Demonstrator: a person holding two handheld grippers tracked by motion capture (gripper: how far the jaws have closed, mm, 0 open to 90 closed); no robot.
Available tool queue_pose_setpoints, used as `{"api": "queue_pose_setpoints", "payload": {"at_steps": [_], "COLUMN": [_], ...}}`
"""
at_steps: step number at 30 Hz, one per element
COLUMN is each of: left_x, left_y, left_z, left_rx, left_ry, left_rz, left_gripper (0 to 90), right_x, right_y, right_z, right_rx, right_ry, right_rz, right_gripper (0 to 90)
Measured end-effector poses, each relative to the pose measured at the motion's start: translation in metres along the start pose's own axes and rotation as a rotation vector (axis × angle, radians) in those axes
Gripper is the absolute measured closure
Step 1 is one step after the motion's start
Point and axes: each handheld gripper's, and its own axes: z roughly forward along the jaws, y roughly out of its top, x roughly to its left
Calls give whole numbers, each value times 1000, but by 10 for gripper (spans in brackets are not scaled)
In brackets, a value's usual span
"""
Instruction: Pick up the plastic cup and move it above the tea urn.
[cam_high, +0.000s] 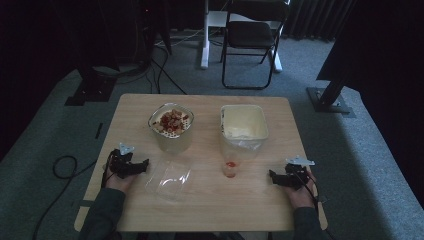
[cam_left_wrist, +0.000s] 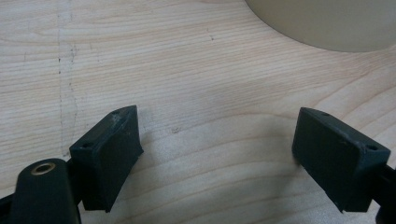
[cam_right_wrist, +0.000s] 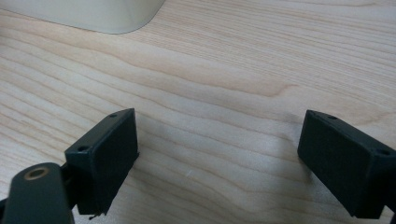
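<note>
On the wooden table (cam_high: 210, 205) my left gripper (cam_high: 145, 164) rests near the left edge, jaws wide open over bare wood (cam_left_wrist: 215, 135). My right gripper (cam_high: 272, 175) rests near the right edge, also open with nothing between its jaws (cam_right_wrist: 217, 149). A clear container (cam_high: 171, 126) with red and pale food pieces stands at centre left. A cream square tub (cam_high: 243, 125) stands at centre right. A small clear cup (cam_high: 230, 167) with something red at its bottom sits in front of the tub. A clear plastic lid (cam_high: 169, 179) lies flat right of the left gripper.
A pale container's base (cam_left_wrist: 327, 23) shows at the top of the left gripper view, and another pale base (cam_right_wrist: 93, 14) shows top left in the right gripper view. A black folding chair (cam_high: 252, 35) and dark stands are on the carpet beyond the table.
</note>
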Motion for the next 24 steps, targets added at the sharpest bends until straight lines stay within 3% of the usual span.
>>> {"api": "queue_pose_setpoints", "payload": {"at_steps": [2, 6, 9, 15, 17, 21, 22, 24], "left_x": [0, 1, 1, -3, -9, -16, -22, -30], "left_y": [-1, -3, -2, 3, 4, 3, 1, -2], "left_z": [-2, -11, -19, -42, -58, -69, -75, -81], "left_rx": [2, 10, 0, -68, -97, -110, -111, -112], "left_ry": [0, -49, -80, -136, -181, -220, -251, -274], "left_rz": [0, 5, -3, -33, -31, -33, -28, -9], "left_gripper": [188, 412, 427, 434, 433, 428, 420, 401], "right_x": [0, 0, 0, 0, 0, 0, 0, 0], "right_y": [0, 0, 0, 0, 0, 0, 0, 0], "right_z": [0, 0, 0, 0, 0, 0, 0, 0], "right_rx": [0, 0, 0, 0, 0, 0, 0, 0], "right_ry": [-1, -1, -1, -2, -3, -3, -3, -3], "right_rz": [1, 1, 2, 3, 3, 4, 2, 3], "right_gripper": [120, 120, 120, 120, 120, 121, 120, 120]}}
